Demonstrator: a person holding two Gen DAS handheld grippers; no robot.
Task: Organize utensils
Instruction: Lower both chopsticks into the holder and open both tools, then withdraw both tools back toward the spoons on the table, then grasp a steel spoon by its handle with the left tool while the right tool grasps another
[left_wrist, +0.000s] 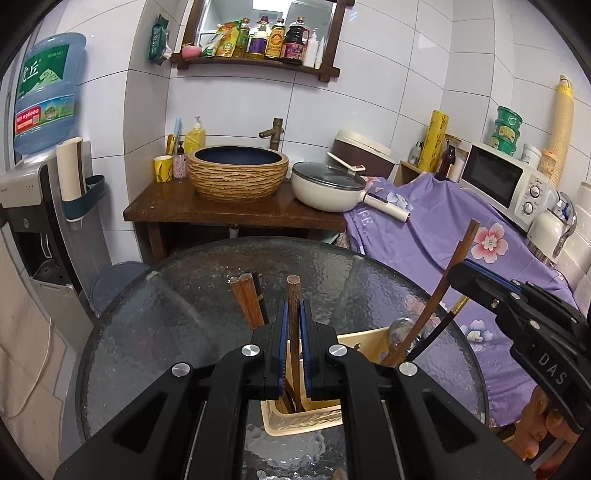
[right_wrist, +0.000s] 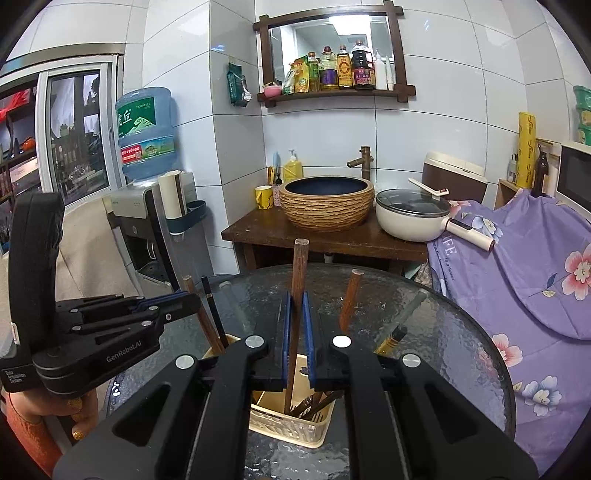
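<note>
White tiled walls (right_wrist: 436, 140), wooden washstand (right_wrist: 325, 236)

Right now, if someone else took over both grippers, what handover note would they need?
Left gripper: shut on a wooden chopstick, its lower end inside the cream utensil holder.
Right gripper: shut on another wooden chopstick, its tip also down in the holder's near compartment.
The holder stands on the round glass table; several chopsticks and a spoon already stand in it.
Done: both sticks lowered into the holder.
Left: release both and withdraw. No loose utensils are visible on the table in either view.
</note>
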